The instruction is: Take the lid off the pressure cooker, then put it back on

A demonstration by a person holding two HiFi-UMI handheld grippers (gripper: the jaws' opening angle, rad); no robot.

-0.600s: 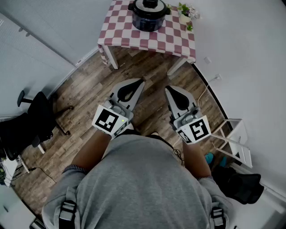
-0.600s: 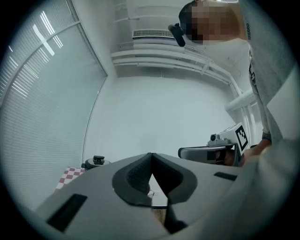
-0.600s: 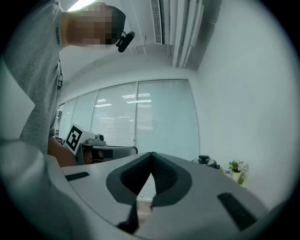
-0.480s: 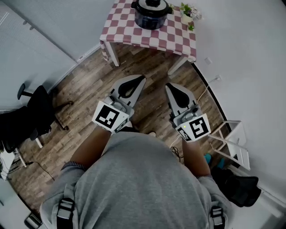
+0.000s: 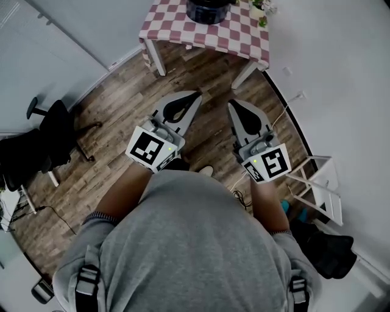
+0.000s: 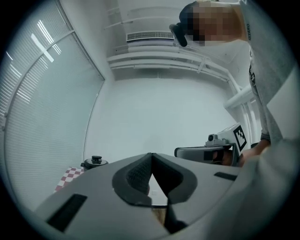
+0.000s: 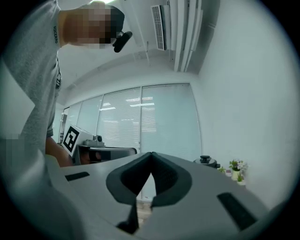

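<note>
The dark pressure cooker [image 5: 207, 8] stands on a small table with a red-and-white checked cloth [image 5: 213, 35], cut off by the head view's top edge. Its lid, with a black knob, sits on the pot [image 6: 96, 162], which also shows small in the right gripper view [image 7: 206, 161]. My left gripper [image 5: 196, 95] and right gripper [image 5: 231, 103] are held side by side over the wooden floor, well short of the table. Both point toward it. The jaws of each meet at the tips with nothing between them [image 6: 151, 154] [image 7: 151, 153].
Small potted plants [image 5: 262, 8] stand beside the cooker on the table's right. A black office chair [image 5: 44, 145] is at the left. A white folding rack [image 5: 318, 187] and a dark bag [image 5: 329, 251] lie along the right wall, where a cable [image 5: 281, 122] runs from a socket.
The table and cooker have slid up to the top edge of the head view, so the cooker is now partly cut off. Both grippers stay shut and side by side.
</note>
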